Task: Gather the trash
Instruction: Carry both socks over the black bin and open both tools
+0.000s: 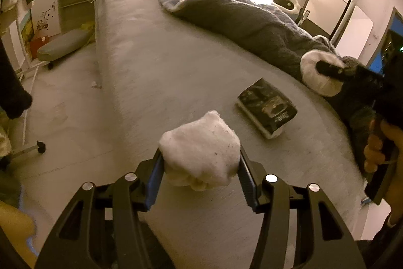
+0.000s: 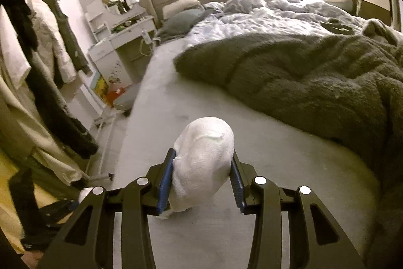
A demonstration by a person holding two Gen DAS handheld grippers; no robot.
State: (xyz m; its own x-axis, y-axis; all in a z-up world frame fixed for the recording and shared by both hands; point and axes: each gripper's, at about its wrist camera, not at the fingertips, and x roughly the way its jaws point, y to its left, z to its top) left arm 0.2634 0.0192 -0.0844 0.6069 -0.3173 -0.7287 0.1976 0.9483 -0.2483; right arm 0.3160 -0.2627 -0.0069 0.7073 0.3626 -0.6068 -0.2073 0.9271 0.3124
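My left gripper (image 1: 200, 163) is shut on a crumpled white wad (image 1: 201, 153) with dark specks, held above the grey bed sheet (image 1: 163, 72). My right gripper (image 2: 202, 178) is shut on a second white wad (image 2: 204, 163), also above the sheet (image 2: 264, 168). In the left wrist view the right gripper (image 1: 327, 69) shows at the far right with its white wad (image 1: 317, 77), near the dark fleece blanket. A small scrap (image 1: 95, 85) lies on the floor by the bed's left side.
A dark book (image 1: 267, 107) lies on the sheet. A grey fleece blanket (image 2: 314, 75) and a blue duvet (image 2: 264, 14) cover the bed's right side. A clothes rack (image 2: 37, 54) and a dressing table (image 2: 126, 29) stand left of the bed. A stool (image 1: 63, 44) stands on the floor.
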